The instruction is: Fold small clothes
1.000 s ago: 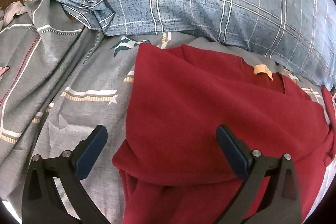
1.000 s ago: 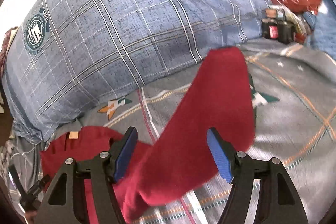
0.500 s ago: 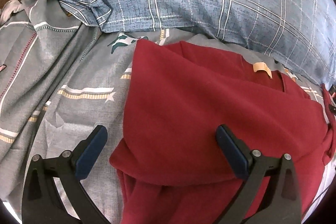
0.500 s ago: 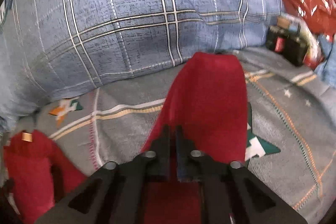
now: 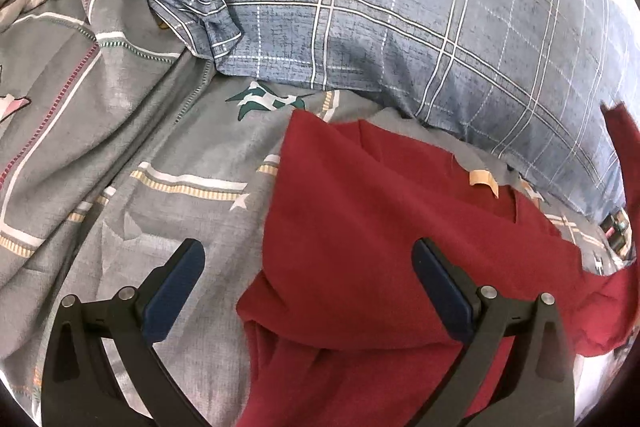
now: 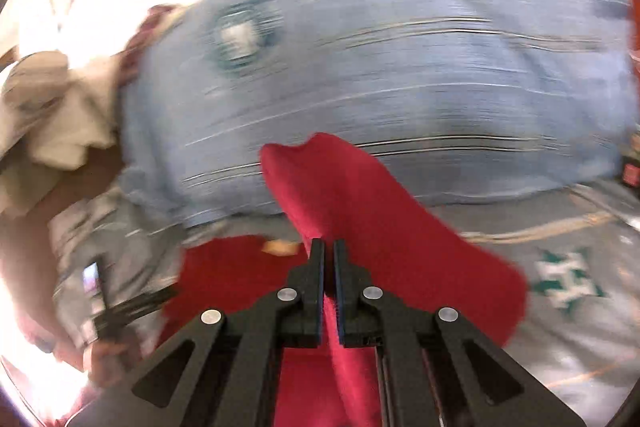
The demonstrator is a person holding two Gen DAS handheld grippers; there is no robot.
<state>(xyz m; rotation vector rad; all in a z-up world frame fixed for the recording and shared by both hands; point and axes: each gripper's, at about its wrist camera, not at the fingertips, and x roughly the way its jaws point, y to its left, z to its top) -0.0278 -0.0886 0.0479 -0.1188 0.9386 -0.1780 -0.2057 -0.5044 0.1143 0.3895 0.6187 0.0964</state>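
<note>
— Well, soft red shirt (image 5: 384,251) spread on the grey patterned sheet (image 5: 132,131), tan label (image 5: 484,181) at the neck, just under the plump blue checked pillow (image 5: 400,11).
— Left gripper (image 5: 308,283) spread wide over the near edge, gripping nothing?
— Yes. Right gripper (image 6: 328,259) clamped tight on a sleeve (image 6: 360,203) — lifted before the pillow, blurred.
— Only that blurred view catching crumpled beige cloth (image 6: 52,111) at far left.

Pillow (image 5: 420,7) blocks far side; bedsheet (image 5: 132,131) left open.
</note>
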